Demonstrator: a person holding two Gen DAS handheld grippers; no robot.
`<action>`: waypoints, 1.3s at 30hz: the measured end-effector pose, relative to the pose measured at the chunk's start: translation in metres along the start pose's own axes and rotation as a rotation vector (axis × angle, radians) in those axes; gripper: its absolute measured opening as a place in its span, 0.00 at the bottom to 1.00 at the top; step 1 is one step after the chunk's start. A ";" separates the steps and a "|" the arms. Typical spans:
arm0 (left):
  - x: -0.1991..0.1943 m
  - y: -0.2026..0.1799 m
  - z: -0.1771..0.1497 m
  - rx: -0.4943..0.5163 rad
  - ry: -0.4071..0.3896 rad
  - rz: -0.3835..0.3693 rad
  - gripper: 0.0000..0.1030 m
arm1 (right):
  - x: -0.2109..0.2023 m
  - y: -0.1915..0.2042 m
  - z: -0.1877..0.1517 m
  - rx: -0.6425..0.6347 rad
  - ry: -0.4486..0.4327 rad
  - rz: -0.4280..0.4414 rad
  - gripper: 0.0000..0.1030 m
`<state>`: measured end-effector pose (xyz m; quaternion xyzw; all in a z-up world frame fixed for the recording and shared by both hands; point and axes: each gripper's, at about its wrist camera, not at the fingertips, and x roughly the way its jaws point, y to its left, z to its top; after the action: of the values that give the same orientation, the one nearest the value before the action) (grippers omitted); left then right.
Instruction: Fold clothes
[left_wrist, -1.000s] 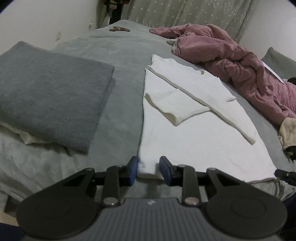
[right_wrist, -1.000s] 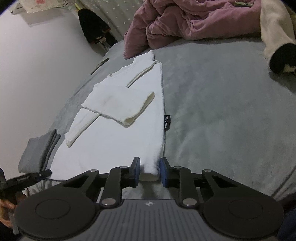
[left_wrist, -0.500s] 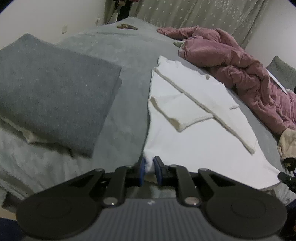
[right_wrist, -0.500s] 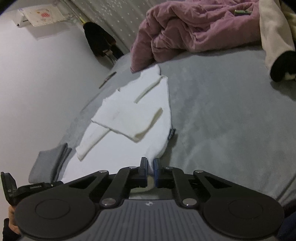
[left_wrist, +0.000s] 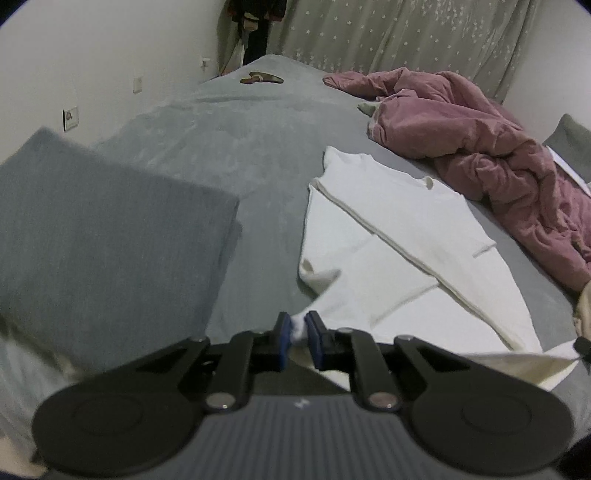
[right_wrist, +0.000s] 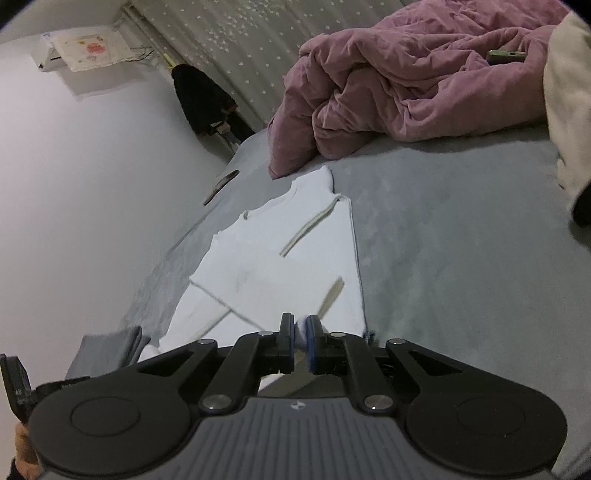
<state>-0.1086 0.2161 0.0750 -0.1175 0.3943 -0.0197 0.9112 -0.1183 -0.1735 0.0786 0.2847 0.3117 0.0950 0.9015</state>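
Only from the left wrist, both tongs (left_wrist: 300, 328) clamped on white shirt (left_wrist: 388, 236) hem corners.

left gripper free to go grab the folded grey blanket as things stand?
Probably not yet. The left gripper has its jaws shut on a hem corner of the white shirt, so it is occupied. The way to the grey blanket beside it looks unblocked.

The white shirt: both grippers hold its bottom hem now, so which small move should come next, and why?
Probably carry the hem forward toward the collar. The left gripper and right gripper are each shut on a bottom corner of the white shirt, its sleeves lie folded across the body, and the collar end lies flat on the bed.
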 end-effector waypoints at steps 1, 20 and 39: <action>0.003 -0.002 0.005 0.006 0.000 0.007 0.11 | 0.003 -0.001 0.004 0.009 0.003 0.002 0.09; 0.043 0.005 0.045 0.086 -0.008 0.001 0.08 | 0.088 -0.023 0.065 0.004 0.120 -0.128 0.09; 0.021 -0.005 -0.028 0.181 0.170 -0.155 0.36 | 0.092 -0.022 0.068 0.036 0.095 -0.095 0.09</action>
<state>-0.1139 0.2028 0.0427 -0.0627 0.4565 -0.1358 0.8771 -0.0040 -0.1904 0.0627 0.2808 0.3690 0.0601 0.8840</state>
